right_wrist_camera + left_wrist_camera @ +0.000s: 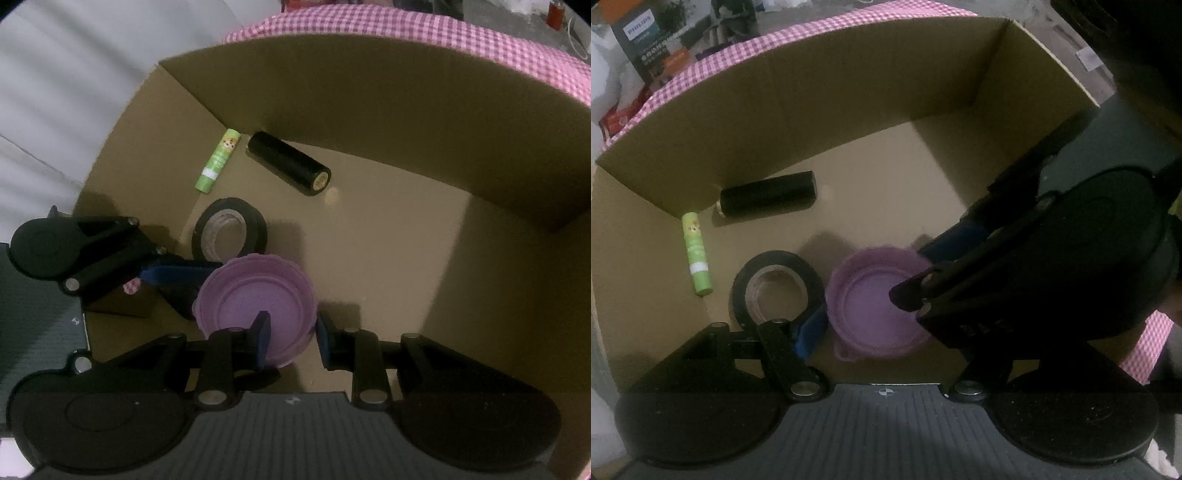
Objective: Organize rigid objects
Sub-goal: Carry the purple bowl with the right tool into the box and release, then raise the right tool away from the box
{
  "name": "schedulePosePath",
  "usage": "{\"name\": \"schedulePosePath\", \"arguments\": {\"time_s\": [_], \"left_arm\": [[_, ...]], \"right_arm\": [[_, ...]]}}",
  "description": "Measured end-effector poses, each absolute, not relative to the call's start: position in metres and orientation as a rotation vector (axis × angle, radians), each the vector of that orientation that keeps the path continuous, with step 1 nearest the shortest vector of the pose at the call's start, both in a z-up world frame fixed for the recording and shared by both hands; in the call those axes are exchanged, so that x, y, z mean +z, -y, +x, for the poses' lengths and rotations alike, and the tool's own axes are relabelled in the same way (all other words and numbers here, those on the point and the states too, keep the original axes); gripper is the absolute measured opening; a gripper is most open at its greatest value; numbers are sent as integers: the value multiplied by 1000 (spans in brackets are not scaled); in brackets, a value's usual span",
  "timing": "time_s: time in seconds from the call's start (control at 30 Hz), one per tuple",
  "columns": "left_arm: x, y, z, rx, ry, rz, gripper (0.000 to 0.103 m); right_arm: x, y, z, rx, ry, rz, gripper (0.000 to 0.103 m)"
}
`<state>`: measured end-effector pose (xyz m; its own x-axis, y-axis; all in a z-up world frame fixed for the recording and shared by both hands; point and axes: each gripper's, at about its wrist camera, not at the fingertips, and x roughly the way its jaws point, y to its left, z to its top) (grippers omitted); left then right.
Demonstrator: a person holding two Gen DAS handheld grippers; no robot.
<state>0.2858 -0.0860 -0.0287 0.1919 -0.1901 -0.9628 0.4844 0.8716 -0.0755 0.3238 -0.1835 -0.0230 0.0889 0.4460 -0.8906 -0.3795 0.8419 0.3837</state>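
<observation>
Fingers [263,334] of right gripper [291,341] spread, straddling rim of purple lid [251,306] — one pad over the lid, the other just outside its edge, not clamped. Left gripper [871,325] likewise parted, one blue finger [812,328] beside the lid's edge, the other hidden behind the right gripper. Lid flat on floor of cardboard box [849,92], touching or just beside tape roll [777,288]. Green tube [697,254] and black cylinder [768,194] near the far corner — close together, apart from tape. Box on pink checked cloth [443,33].
</observation>
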Motion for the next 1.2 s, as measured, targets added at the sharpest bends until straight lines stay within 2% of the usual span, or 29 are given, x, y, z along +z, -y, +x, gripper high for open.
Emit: {"name": "schedulePosePath", "arguments": {"time_s": [0.2,0.27,0.5,0.7,0.77,1.13,1.2], "left_arm": [[-20,84,283,-469,-1275,272,81],[-11,82,277,-467,-1247,274,82],[31,76,249,-449,-1096,278,85],[72,70,212,-455,-941,295,85],[82,65,200,-468,-914,278,85],[101,29,122,-543,-818,30,103],[98,27,110,-564,-803,-13,103]], "right_arm": [[-19,183,322,601,-1336,67,39],[-11,185,320,599,-1310,75,47],[46,206,283,597,-1100,113,63],[101,234,222,573,-882,142,85],[115,240,202,561,-816,142,101],[185,258,80,440,-563,-99,103],[197,268,60,430,-555,-140,103]]}}
